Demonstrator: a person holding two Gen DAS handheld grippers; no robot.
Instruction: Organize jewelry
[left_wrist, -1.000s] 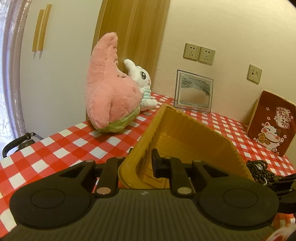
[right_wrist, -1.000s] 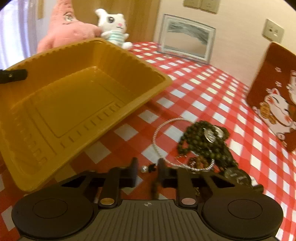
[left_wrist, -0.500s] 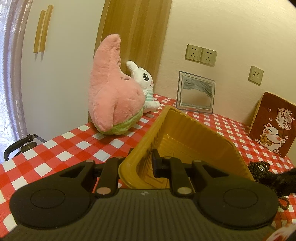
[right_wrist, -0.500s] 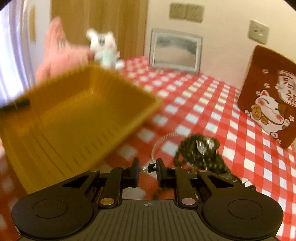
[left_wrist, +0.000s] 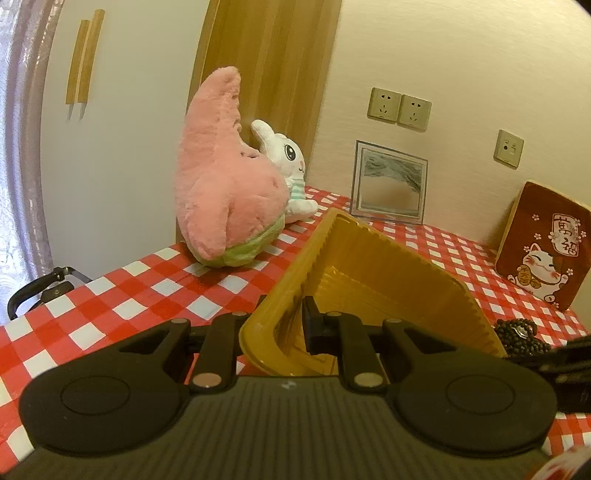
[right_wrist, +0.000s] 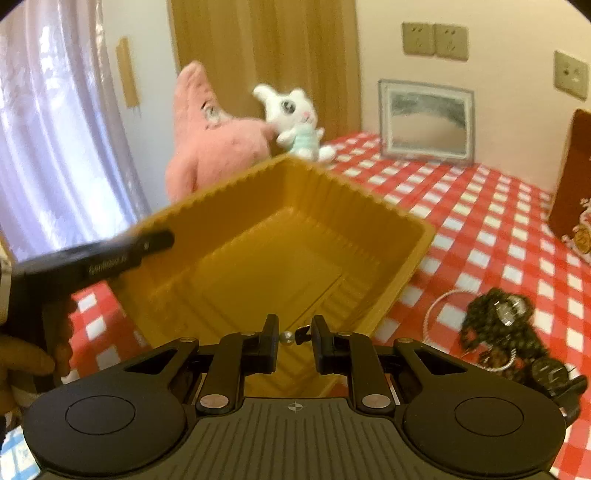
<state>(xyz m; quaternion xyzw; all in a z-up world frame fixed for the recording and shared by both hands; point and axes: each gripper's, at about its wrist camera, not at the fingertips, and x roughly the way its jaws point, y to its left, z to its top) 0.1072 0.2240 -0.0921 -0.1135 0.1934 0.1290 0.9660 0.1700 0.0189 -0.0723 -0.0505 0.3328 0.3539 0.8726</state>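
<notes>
Left gripper (left_wrist: 282, 325) hasn't budged across the last second: jaws pinched on the near-left rim of the yellow tray (left_wrist: 388, 273), one finger outside the wall, one inside, tray tipped up off the red-and-white checked tablecloth (left_wrist: 110, 295) with its open side facing right. In the right wrist view that gripper shows at the left edge, a hand (right_wrist: 26, 363) under it, clamped on the same rim. What changed is on the right side: the right gripper (right_wrist: 293, 338) has come up and over from the jewelry pile and now sits above the tray's near edge, tray interior filling the view ahead of it. It holds a small earring (right_wrist: 291, 336), a silver bead with a dark bit beside it, between narrow jaws; pads look closed on it, gap small. So pick is done, transfer is mostly done, release into the tray is what's left, as I read it. Tray interior looks empty, so probably the first piece in. Remaining pile lies to the right on the cloth, apart from the tray: thin silver bracelet (right_wrist: 439, 306), dark bead strand (right_wrist: 495, 325) with a metal pendant, and a black watch-like piece (right_wrist: 546, 369) nearest the right edge. Frame is a bit motion-blurred, so the earring's exact seating in the pads I can't confirm.
</notes>
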